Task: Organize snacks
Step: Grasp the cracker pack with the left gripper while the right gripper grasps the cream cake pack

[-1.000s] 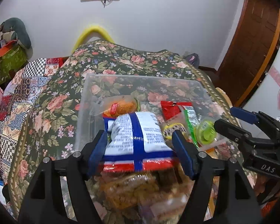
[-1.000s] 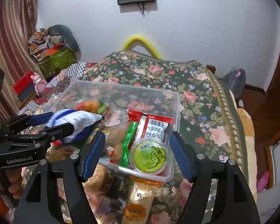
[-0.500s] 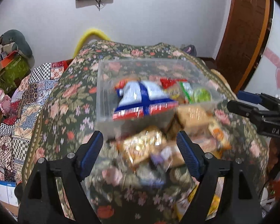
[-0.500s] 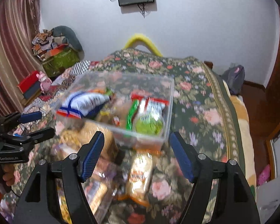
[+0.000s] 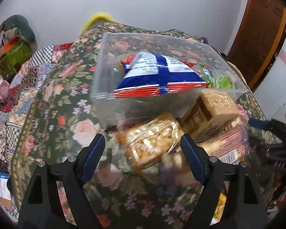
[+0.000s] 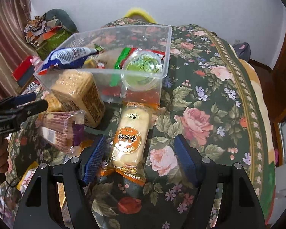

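Observation:
A clear plastic bin (image 5: 104,95) (image 6: 167,43) on the floral cloth holds a blue, white and red bag (image 5: 158,76) (image 6: 70,55), a green jelly cup (image 5: 223,80) (image 6: 143,66) and other packets. In front of it lie a bag of golden snacks (image 5: 152,143), a tan block-shaped pack (image 5: 209,112) (image 6: 80,95), a brown striped pack (image 6: 57,131) and an orange rice-cake pack (image 6: 130,139). My left gripper (image 5: 143,152) is open over the golden bag. My right gripper (image 6: 141,156) is open around the rice-cake pack's near end.
The floral cloth (image 6: 200,114) covers a round table whose edge curves at the right. A wooden door (image 5: 257,28) stands at the far right and piled clutter (image 6: 47,32) at the far left. Each gripper shows in the other's view, the right one (image 5: 267,133) and the left one (image 6: 15,106).
My left gripper let go of the blue, white and red bag, which now lies in the bin, and drew back low over the loose snacks. My right gripper also pulled back and down.

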